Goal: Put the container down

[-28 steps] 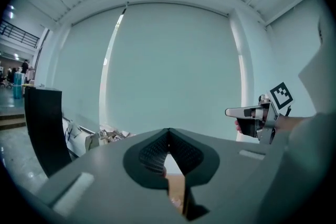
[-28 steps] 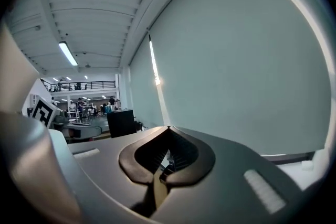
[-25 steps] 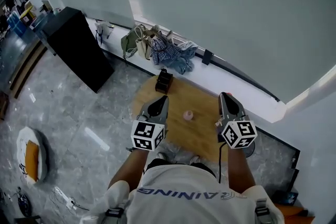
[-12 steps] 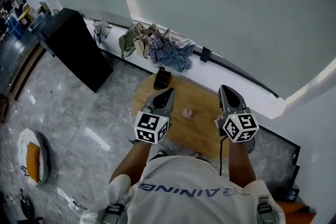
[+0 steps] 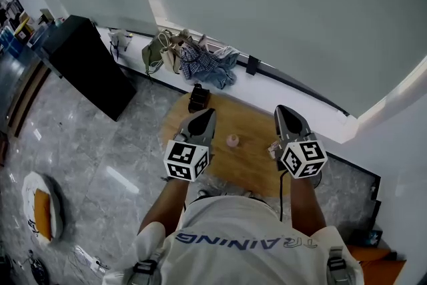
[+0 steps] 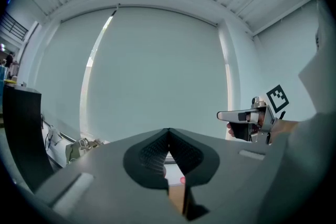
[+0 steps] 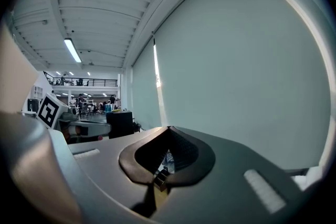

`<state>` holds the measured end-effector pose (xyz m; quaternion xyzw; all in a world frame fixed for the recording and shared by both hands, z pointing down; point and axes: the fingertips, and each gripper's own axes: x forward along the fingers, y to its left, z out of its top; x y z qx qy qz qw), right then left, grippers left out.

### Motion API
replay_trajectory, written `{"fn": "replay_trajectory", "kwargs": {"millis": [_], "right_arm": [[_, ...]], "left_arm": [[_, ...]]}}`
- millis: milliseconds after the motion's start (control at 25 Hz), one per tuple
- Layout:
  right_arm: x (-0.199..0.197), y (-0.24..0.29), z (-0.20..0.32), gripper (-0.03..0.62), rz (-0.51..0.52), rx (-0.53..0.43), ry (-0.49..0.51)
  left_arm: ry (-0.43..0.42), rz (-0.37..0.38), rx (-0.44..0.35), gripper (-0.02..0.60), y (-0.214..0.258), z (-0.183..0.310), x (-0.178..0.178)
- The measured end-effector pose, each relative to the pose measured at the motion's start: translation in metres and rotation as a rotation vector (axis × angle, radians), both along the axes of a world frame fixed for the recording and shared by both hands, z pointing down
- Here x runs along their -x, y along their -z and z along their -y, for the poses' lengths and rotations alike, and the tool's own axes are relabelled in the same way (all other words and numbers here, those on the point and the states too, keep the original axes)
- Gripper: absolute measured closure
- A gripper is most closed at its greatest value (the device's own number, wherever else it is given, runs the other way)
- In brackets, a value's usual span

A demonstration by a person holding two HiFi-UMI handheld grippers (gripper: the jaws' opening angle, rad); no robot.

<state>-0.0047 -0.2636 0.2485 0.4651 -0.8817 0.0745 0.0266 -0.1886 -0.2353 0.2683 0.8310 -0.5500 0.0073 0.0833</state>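
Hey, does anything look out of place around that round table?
Nothing on the wooden table looks spilled or knocked over; the small pink container sits mid-table. Only the crumpled clothes and bags heaped on the window ledge look untidy.

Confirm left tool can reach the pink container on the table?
Probably yes: nothing stands between the left tool and the pink container on the table. Its jaws are shut, so open them first.

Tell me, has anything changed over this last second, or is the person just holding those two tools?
Hardly anything. The left hand-held gripper and right hand-held gripper at most edged slightly forward over the round table; nothing was grabbed or released. Both stay shut and empty, and the small pink container still stands on the table between them.
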Motion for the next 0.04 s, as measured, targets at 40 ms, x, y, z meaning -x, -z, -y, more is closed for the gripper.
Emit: {"fn": "replay_trajectory", "kwargs": {"millis": [40], "right_arm": [[-0.0019,0.0003,-0.0004,0.579,-0.001,0.001,-0.002]], "left_arm": [[-0.001,0.0,-0.004,0.578,0.0017,0.0003,-0.0008]]}}
